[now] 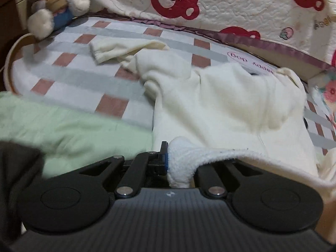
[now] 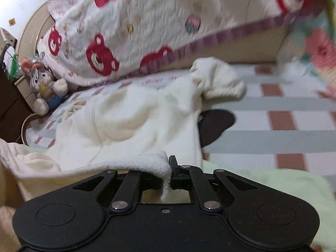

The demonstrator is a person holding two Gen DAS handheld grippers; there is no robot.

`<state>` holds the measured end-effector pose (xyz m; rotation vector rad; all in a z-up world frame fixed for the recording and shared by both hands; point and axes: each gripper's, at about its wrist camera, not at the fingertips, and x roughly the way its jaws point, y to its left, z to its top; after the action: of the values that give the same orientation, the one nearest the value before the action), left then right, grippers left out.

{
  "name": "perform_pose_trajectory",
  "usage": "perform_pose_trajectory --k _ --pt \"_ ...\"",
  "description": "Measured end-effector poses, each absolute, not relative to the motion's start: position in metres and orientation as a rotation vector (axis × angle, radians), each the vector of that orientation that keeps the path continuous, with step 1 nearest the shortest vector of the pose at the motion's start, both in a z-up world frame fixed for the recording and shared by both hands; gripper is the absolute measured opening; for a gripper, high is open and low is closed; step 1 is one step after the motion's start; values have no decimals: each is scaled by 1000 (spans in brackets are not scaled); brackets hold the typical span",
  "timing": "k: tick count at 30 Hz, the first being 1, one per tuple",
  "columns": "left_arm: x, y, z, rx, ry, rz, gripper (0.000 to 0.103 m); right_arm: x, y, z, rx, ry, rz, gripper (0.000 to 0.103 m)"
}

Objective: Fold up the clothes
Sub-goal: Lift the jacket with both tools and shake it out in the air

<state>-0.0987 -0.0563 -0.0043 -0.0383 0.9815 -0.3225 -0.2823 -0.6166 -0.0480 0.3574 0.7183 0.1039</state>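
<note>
Both of my hand-held grippers are clenched on the near hem of the cream fleece sweatshirt point(image 1: 220, 96): the left hand-held gripper point(image 1: 168, 161) pinches one corner, the right hand-held gripper point(image 2: 169, 172) the other, the fleecy lining turned out at each. The garment lies spread on the checked bed sheet point(image 1: 84, 79), one sleeve point(image 1: 126, 49) stretched toward the plush rabbit point(image 1: 54, 6). I judge a hem-to-collar fold is in hand; it calls for carrying both corners forward level, keeping the edge taut.
</note>
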Motion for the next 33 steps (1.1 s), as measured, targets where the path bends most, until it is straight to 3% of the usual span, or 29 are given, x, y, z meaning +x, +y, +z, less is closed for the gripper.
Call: perform_pose_trajectory --k 5,8,10,14,16,18,23,30,33 --pt "20 -96 24 -17 880 -271 5 -167 -638 -48 354 719 81 6" --pt "78 -99 112 -126 743 -250 5 -105 -672 27 376 545 -45 6" --pt "90 -97 186 -178 642 -276 5 -115 -673 91 352 383 -58 6" --pt "44 -104 315 -96 299 -295 5 -147 -669 220 286 53 -63 6" --pt "5 -90 345 -129 185 -337 5 -164 -667 284 251 -112 -64 6" --pt "-34 -77 354 -151 107 -362 5 -204 -657 303 175 -224 -65 6" --pt "-114 -44 284 -172 194 -390 5 -294 -640 258 124 -173 36 6" --pt "-150 -34 44 -147 776 -334 5 -358 -622 33 242 342 -5 6" --pt "-158 -37 -15 -132 901 -284 5 -369 -621 -57 348 510 -56 6"
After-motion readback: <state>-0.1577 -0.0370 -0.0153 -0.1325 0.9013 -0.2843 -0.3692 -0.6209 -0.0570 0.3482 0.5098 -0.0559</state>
